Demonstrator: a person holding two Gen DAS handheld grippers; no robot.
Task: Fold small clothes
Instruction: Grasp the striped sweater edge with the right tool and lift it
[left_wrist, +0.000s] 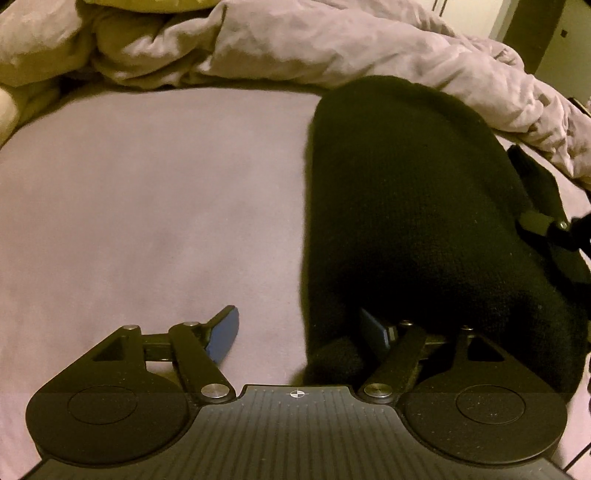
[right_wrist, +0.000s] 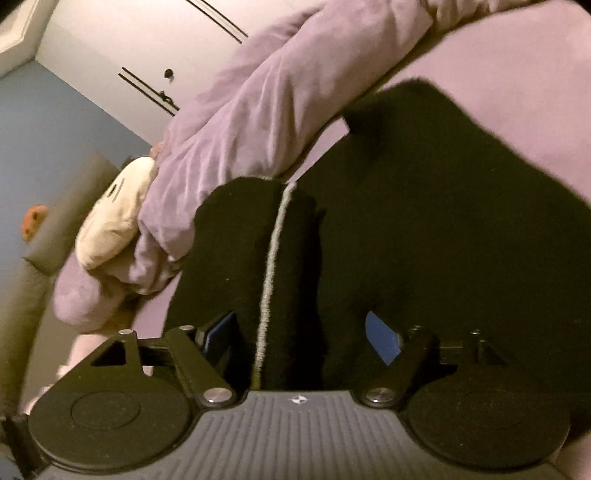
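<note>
A black knitted garment (left_wrist: 406, 206) lies on the lilac sheet (left_wrist: 147, 203), filling the right half of the left wrist view. My left gripper (left_wrist: 299, 332) is open at its near left edge; a black corner sits beside the right blue pad (left_wrist: 373, 332), while the left pad (left_wrist: 225, 336) hovers over bare sheet. In the right wrist view the garment (right_wrist: 443, 240) shows a folded part with a grey seam (right_wrist: 269, 266). My right gripper (right_wrist: 299, 336) stands open astride that fold, with the cloth between its pads and not squeezed.
A crumpled lilac duvet (left_wrist: 332, 44) is heaped along the far side of the bed and runs past the garment (right_wrist: 240, 122). A cream soft toy (right_wrist: 114, 218) lies by the duvet's end. A white cupboard door (right_wrist: 129, 37) stands beyond. Black linkage of the other tool (left_wrist: 543, 221) shows at the right edge.
</note>
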